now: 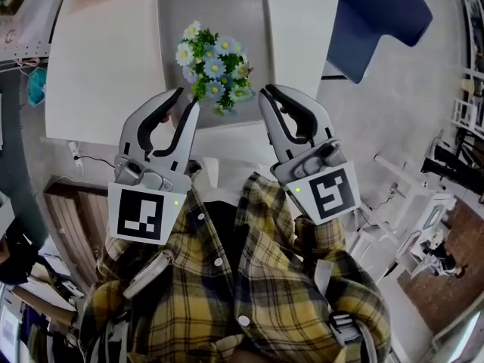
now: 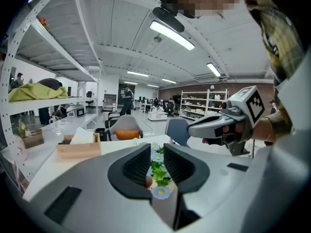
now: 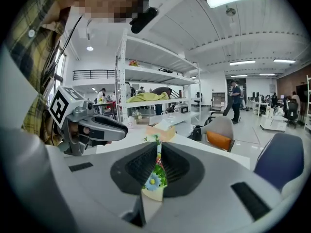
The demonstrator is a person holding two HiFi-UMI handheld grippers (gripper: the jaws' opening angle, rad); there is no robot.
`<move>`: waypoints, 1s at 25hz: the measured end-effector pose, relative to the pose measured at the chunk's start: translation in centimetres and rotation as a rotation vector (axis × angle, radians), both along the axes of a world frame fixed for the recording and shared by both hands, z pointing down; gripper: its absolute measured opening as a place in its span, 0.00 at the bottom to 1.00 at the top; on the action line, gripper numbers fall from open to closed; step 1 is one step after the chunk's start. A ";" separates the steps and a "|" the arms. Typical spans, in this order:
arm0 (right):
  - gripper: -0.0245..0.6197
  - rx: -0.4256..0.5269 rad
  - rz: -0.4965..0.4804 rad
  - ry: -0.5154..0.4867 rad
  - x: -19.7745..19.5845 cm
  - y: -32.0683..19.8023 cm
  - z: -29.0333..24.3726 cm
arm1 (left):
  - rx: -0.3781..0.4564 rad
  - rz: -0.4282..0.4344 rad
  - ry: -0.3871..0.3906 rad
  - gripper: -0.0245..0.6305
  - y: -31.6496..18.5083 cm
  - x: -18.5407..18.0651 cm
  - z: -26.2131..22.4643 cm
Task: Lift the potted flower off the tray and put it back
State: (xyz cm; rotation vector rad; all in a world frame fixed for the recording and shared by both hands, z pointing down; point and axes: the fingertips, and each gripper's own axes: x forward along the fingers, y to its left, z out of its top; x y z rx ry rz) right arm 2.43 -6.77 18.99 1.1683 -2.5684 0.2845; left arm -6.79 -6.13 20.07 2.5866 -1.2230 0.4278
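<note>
The potted flower (image 1: 213, 66), a bunch of white and pale blue daisies with green leaves, stands near the front of the grey tray (image 1: 249, 6) on the white table (image 1: 98, 59). Its blooms hide the pot from above. My left gripper (image 1: 189, 98) hovers just in front of the flower on its left, jaws a little apart with nothing between the pads. My right gripper (image 1: 266, 93) hovers at the flower's right, shut and empty. Past the jaws, the flower (image 2: 159, 171) shows in the left gripper view, and the flower (image 3: 156, 176) in the right gripper view.
A blue chair (image 1: 378, 13) stands beyond the table's right side. A wooden tissue box (image 2: 77, 147) sits on the table's far left part. The table's near edge runs just below the grippers' tips. Shelving and desks fill the room behind.
</note>
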 end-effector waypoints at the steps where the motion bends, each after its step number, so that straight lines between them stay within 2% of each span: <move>1: 0.04 -0.011 -0.012 0.000 0.1 0.0 0.5 | -0.011 -0.002 -0.006 0.14 0.0 0.0 0.6; 3: 0.12 -0.035 -0.041 0.002 0.2 0.1 1.5 | -0.028 -0.003 -0.018 0.16 0.1 -0.1 1.7; 12: 0.25 -0.105 -0.172 0.057 0.1 1.2 5.3 | -0.076 0.038 -0.065 0.32 0.6 0.0 5.5; 17: 0.33 -0.136 -0.238 0.096 0.2 1.6 8.3 | -0.059 0.119 -0.125 0.40 0.6 0.7 8.0; 25: 0.41 -0.168 -0.323 0.139 0.2 1.4 12.4 | -0.078 0.155 -0.181 0.50 0.5 1.2 11.5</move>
